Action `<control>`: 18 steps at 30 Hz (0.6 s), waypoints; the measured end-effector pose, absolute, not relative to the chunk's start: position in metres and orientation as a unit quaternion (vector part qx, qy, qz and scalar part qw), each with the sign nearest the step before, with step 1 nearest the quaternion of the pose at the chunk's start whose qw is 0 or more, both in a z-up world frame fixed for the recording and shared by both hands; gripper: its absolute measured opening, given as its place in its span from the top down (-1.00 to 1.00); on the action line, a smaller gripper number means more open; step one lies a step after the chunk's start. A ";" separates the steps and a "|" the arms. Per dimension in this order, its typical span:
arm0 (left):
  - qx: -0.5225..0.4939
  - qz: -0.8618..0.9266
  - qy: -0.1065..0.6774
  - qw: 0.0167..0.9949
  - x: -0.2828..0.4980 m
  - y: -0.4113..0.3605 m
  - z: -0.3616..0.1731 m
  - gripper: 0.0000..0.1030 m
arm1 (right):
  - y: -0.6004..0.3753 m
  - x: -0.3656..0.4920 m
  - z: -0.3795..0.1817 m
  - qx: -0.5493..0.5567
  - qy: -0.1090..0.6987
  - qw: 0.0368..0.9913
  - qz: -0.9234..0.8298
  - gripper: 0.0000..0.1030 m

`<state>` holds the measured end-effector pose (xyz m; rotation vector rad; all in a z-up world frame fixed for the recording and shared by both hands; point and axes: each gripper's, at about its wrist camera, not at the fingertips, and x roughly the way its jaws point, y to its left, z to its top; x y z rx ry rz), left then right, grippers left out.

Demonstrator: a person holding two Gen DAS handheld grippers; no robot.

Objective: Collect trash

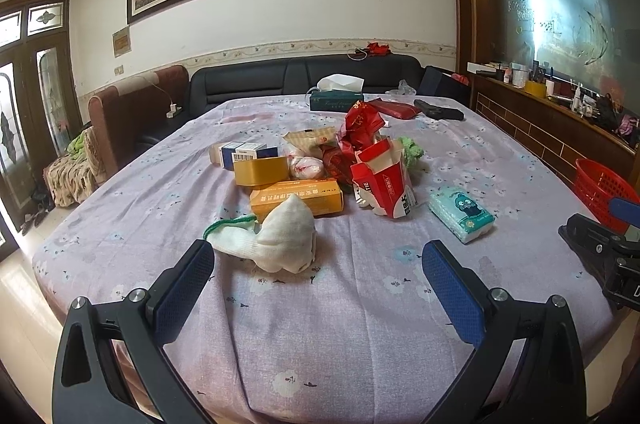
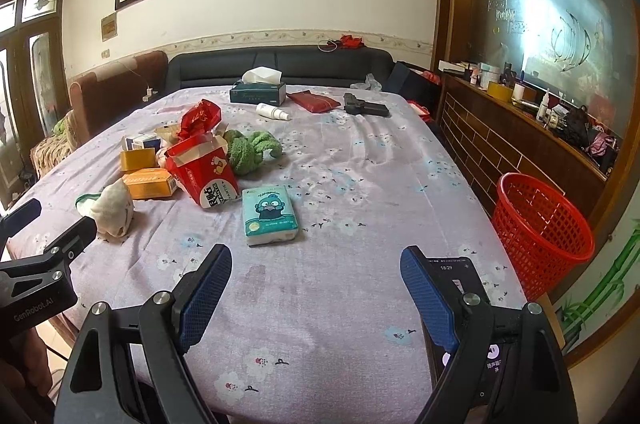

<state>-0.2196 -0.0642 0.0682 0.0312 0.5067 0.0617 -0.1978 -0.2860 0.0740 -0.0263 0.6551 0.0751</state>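
Lilac floral cloth covers the table, where trash lies heaped mid-surface: a torn red carton, an orange box, a crumpled white sock. Both the left gripper and right gripper hover spread wide, empty (a red mesh basket stands off the table's right edge).

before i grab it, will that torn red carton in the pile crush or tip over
The torn red carton will probably crush: its top is ripped open and the walls already look buckled. It seems empty, so likely light. It lies tilted against the orange box, so a sideways push may slide or roll it.
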 end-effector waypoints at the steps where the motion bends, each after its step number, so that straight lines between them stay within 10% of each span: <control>1: 0.015 0.031 0.251 0.967 -0.219 -0.064 0.068 -1.00 | -0.286 -0.198 0.074 -0.013 0.322 0.946 0.037 -0.74; 18: 0.015 0.031 0.257 0.966 -0.217 -0.065 0.065 -1.00 | -0.285 -0.196 0.070 -0.012 0.327 0.944 0.040 -0.74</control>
